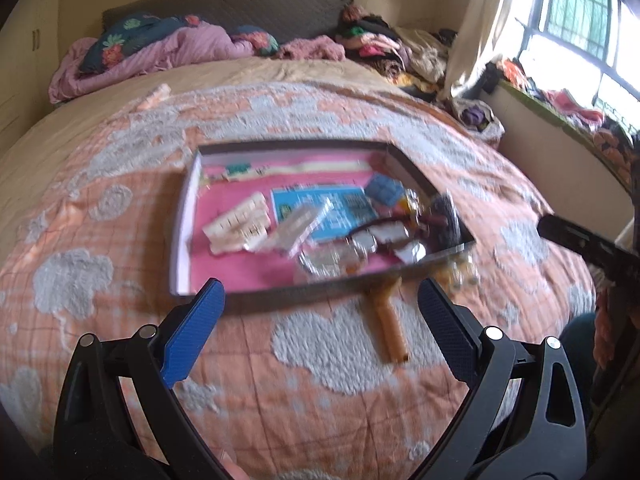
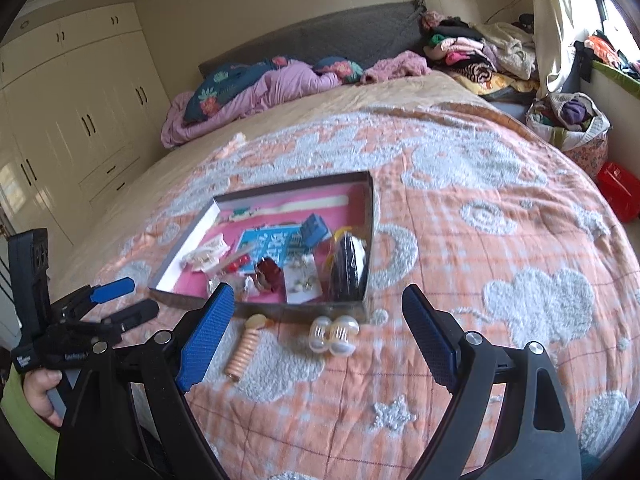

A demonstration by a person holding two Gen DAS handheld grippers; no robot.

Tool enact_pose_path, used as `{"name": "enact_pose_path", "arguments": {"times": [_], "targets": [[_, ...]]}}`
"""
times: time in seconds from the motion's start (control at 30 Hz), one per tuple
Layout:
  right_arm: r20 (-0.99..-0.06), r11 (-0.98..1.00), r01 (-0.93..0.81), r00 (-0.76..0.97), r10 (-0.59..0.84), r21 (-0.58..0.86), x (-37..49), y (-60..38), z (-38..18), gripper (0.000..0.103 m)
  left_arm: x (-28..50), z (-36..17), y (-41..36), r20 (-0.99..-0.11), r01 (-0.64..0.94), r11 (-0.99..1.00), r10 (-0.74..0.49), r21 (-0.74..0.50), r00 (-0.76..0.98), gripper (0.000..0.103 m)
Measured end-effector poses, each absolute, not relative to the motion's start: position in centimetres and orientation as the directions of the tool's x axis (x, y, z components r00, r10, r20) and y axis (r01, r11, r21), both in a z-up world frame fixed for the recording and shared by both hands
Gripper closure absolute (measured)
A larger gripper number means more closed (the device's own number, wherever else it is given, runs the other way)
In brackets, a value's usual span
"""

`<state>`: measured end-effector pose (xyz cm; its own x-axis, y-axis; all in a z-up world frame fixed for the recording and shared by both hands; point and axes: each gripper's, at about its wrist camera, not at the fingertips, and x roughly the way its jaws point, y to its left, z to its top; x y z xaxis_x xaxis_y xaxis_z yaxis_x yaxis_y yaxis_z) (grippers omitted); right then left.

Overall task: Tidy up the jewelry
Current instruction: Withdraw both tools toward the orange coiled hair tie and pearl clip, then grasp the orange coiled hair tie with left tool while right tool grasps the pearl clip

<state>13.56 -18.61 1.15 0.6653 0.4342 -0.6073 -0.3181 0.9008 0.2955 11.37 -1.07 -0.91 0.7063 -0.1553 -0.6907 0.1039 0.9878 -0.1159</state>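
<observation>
The left gripper [image 2: 120, 300] hangs at nine o'clock, jaws apart and empty. The box [image 2: 362, 240] of jewelry sits on the bed [image 2: 500, 240]. Just outside its near wall lie a coiled hair tie [image 2: 242, 350], long axis running twelve to six, and pearl clips [image 2: 334, 334]. The right gripper [image 2: 316, 340], jaws wide apart, looks nearer, clips at twelve o'clock.

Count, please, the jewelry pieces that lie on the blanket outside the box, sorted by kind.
Pearl-like ribbed clip pieces: 2, side by side
Peach spiral hair piece: 1
Total: 3, all in front of the box, none held by either tongs.
</observation>
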Motion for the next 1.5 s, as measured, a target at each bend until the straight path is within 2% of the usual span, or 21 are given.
{"name": "enact_pose_path", "arguments": {"times": [0.3, 0.33, 0.43, 0.57, 0.67, 0.83, 0.87, 0.9, 0.93, 1.0, 1.13, 1.5], "targets": [[-0.678, 0.898, -0.303, 0.588, 0.44, 0.319, 15.2, -17.9, -2.7, 0.018, 11.7, -4.4, -3.6, -0.755, 0.161, 0.981, -0.187, -0.108, 0.628, 0.013], [-0.688, 0.895, -0.297, 0.574, 0.445, 0.331, 15.4, -18.0, -3.3, 0.018, 11.9, -4.7, -3.9, -0.76, 0.167, 0.98, -0.191, -0.11, 0.621, 0.015], [-0.709, 0.896, -0.288, 0.549, 0.443, 0.338, 16.0, -17.9, -4.4, 0.018, 12.2, -5.7, -4.6, -0.777, 0.187, 0.976, -0.205, -0.114, 0.595, 0.032], [-0.732, 0.9, -0.29, 0.525, 0.434, 0.325, 16.7, -17.3, -5.7, 0.02, 12.8, -6.9, -5.4, -0.793, 0.21, 0.969, -0.226, -0.126, 0.565, 0.04], [-0.758, 0.903, -0.294, 0.497, 0.423, 0.312, 17.5, -16.6, -6.9, 0.032, 13.1, -7.7, -6.0, -0.801, 0.223, 0.966, -0.234, -0.129, 0.551, 0.05], [-0.769, 0.906, -0.281, 0.484, 0.418, 0.315, 18.4, -15.9, -8.0, 0.038, 13.7, -8.4, -6.7, -0.805, 0.236, 0.963, -0.239, -0.126, 0.543, 0.056], [-0.769, 0.909, -0.286, 0.489, 0.412, 0.305, 18.4, -15.7, -8.0, 0.04, 13.8, -8.5, -6.8, -0.804, 0.24, 0.963, -0.24, -0.126, 0.543, 0.063], [-0.771, 0.911, -0.29, 0.49, 0.406, 0.295, 18.5, -15.6, -8.0, 0.048, 13.8, -8.6, -6.9, -0.804, 0.243, 0.962, -0.241, -0.124, 0.544, 0.068], [-0.772, 0.909, -0.3, 0.488, 0.406, 0.289, 18.5, -15.5, -8.1, 0.059, 13.9, -8.8, -7.0, -0.803, 0.251, 0.961, -0.241, -0.118, 0.545, 0.078], [-0.767, 0.908, -0.307, 0.494, 0.409, 0.287, 18.3, -15.5, -8.0, 0.06, 13.8, -9.0, -7.2, -0.803, 0.264, 0.957, -0.247, -0.116, 0.542, 0.088], [-0.746, 0.899, -0.311, 0.507, 0.431, 0.309, 17.4, -16.2, -7.1, 0.06, 13.2, -8.2, -6.7, -0.792, 0.266, 0.958, -0.245, -0.109, 0.559, 0.092], [-0.648, 0.864, -0.383, 0.575, 0.499, 0.325, 14.5, -15.9, -2.0, 0.06, 11.1, -1.4, -2.7, -0.678, 0.193, 0.971, -0.236, -0.139, 0.697, 0.092]]}}
